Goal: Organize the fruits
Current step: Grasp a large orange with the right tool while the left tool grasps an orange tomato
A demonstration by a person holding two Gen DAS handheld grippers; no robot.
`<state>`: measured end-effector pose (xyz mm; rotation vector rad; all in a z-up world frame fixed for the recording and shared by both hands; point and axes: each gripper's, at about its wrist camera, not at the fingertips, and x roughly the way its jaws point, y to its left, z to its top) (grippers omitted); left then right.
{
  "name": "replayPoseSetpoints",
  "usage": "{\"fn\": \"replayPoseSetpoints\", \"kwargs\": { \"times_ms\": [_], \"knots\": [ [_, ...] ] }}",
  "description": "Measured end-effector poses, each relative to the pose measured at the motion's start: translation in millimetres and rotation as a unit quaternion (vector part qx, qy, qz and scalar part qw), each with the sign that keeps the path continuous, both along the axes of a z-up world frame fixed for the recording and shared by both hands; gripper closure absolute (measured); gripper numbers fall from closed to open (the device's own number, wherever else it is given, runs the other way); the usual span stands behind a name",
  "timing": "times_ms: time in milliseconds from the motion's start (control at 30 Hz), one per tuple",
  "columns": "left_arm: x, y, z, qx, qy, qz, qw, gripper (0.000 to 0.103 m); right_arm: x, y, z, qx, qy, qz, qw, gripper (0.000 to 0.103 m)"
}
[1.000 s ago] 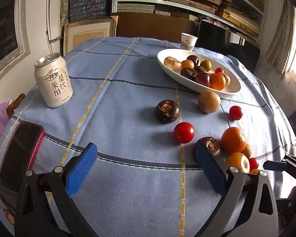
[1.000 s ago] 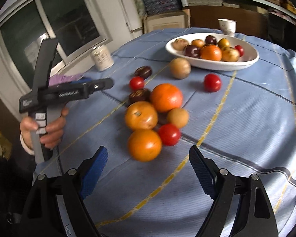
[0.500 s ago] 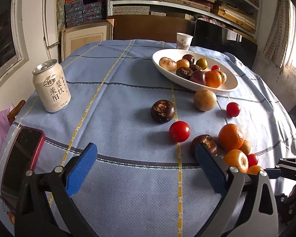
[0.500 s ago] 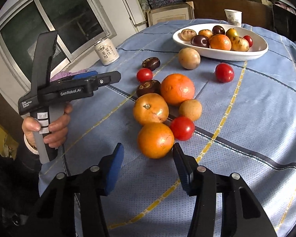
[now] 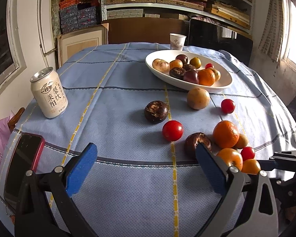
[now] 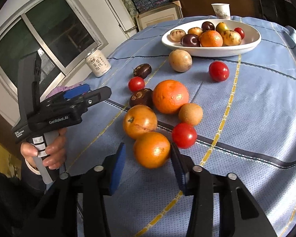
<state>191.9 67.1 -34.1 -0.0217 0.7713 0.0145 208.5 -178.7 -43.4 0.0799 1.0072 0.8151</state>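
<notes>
A white oval bowl holds several fruits at the far side of the blue tablecloth. Loose fruits lie in front of it: oranges, red tomatoes, brown chestnut-like fruits and tan round ones. My right gripper has its blue pads on both sides of the nearest orange, touching or nearly touching it. That orange also shows in the left wrist view. My left gripper is open and empty above bare cloth, with a dark brown fruit just beyond its right fingertip.
A drink can stands at the left. A red-cased phone lies at the near left table edge. A paper cup stands behind the bowl. Shelves and a window surround the table.
My right gripper has moved forward and narrowed its jaws around the nearest orange. My left gripper has stayed open and shifted only slightly.
</notes>
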Motion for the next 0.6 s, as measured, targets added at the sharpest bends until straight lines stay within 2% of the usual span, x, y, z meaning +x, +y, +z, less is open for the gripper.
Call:
{"fn": "replayPoseSetpoints", "kwargs": {
  "times_ms": [33, 300, 400, 500, 600],
  "knots": [
    [0.0, 0.1, -0.1, 0.0, 0.0, 0.0, 1.0, 0.005, 0.7, -0.6, -0.4, 0.0, 0.001, -0.002, 1.0, 0.064],
    [0.8, 0.8, -1.7, -0.003, 0.005, -0.001, 1.0, 0.005, 1.2, -4.8, 1.4, 0.006, -0.001, -0.004, 1.0, 0.065],
    [0.8, -1.1, -2.6, -0.013, 0.009, -0.015, 0.9998, 0.005, 3.7, -12.4, 5.7, 0.017, -0.007, -0.017, 1.0, 0.065],
    [-1.7, -8.4, -2.3, -0.022, 0.011, -0.046, 0.9986, 0.005, 7.6, -22.7, 10.7, 0.029, -0.013, -0.039, 0.999, 0.065],
    [-7.6, -21.5, -0.7, -0.047, 0.012, -0.108, 0.9929, 0.005, 13.7, -33.9, 13.2, 0.047, -0.008, -0.064, 0.997, 0.065]
  ]
}}
